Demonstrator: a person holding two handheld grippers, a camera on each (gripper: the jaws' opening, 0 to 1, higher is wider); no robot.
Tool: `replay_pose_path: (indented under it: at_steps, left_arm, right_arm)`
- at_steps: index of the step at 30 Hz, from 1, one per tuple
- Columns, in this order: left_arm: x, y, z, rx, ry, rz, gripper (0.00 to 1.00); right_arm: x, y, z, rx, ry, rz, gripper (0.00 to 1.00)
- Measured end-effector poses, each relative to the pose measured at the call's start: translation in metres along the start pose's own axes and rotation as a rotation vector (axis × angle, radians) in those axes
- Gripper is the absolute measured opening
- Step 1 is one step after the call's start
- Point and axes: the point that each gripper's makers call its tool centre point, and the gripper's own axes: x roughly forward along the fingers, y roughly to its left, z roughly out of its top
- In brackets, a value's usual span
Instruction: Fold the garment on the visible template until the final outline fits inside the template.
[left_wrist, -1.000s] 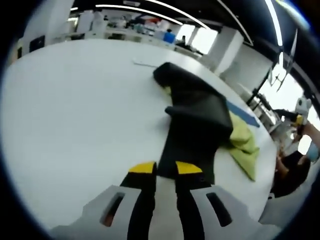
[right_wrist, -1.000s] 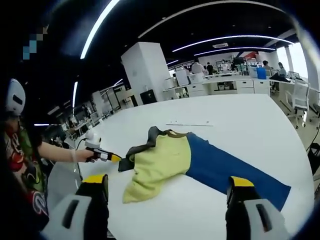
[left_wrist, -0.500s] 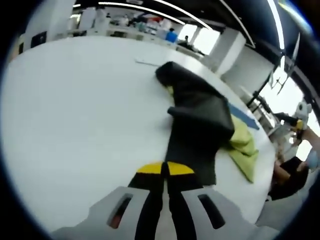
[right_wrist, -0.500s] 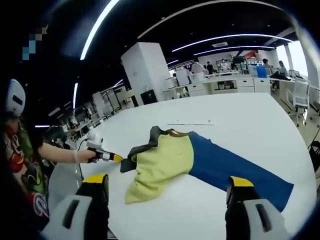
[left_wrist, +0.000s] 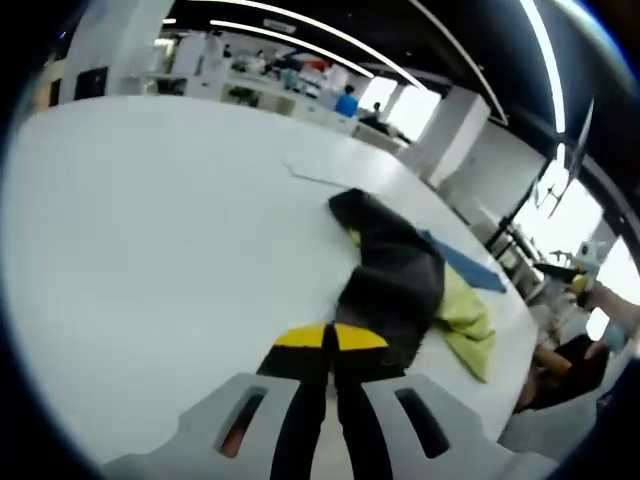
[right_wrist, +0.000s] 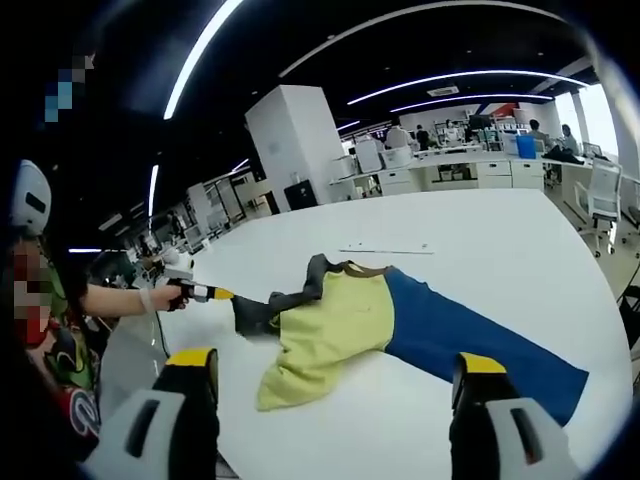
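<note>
A garment lies on the white table (left_wrist: 150, 230), its dark grey side (left_wrist: 395, 275) up in the left gripper view and its yellow-green side (right_wrist: 335, 325) up in the right gripper view. It partly covers a blue template (right_wrist: 470, 335), whose strip (left_wrist: 462, 265) pokes out past the cloth. My left gripper (left_wrist: 330, 338) is shut on the garment's dark edge. From the right gripper view, the left gripper (right_wrist: 205, 294) holds that edge stretched out to the left. My right gripper (right_wrist: 333, 362) hangs open above the table, jaws wide apart, nothing in it.
A thin white strip (right_wrist: 385, 250) lies on the table beyond the garment. A person's hand (right_wrist: 150, 298) holds the left gripper at the table's edge. Office desks and chairs (right_wrist: 600, 195) stand behind. The table's rim (left_wrist: 525, 335) runs close to the cloth.
My left gripper closed on the dark edge and then drew it away from the template, stretching the cloth. The right gripper stayed put and open.
</note>
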Motion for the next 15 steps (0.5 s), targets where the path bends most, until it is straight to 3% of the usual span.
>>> replay_pose_path:
  at_steps: [6, 15]
  left_arm:
    - [-0.029, 0.035, 0.018, 0.0, -0.032, 0.055, 0.0]
    - [-0.05, 0.081, 0.023, 0.003, -0.027, 0.13, 0.0]
  right_arm:
    - [0.0, 0.005, 0.001, -0.008, 0.0, -0.002, 0.98]
    - [0.008, 0.016, -0.008, -0.007, 0.02, 0.0, 0.98]
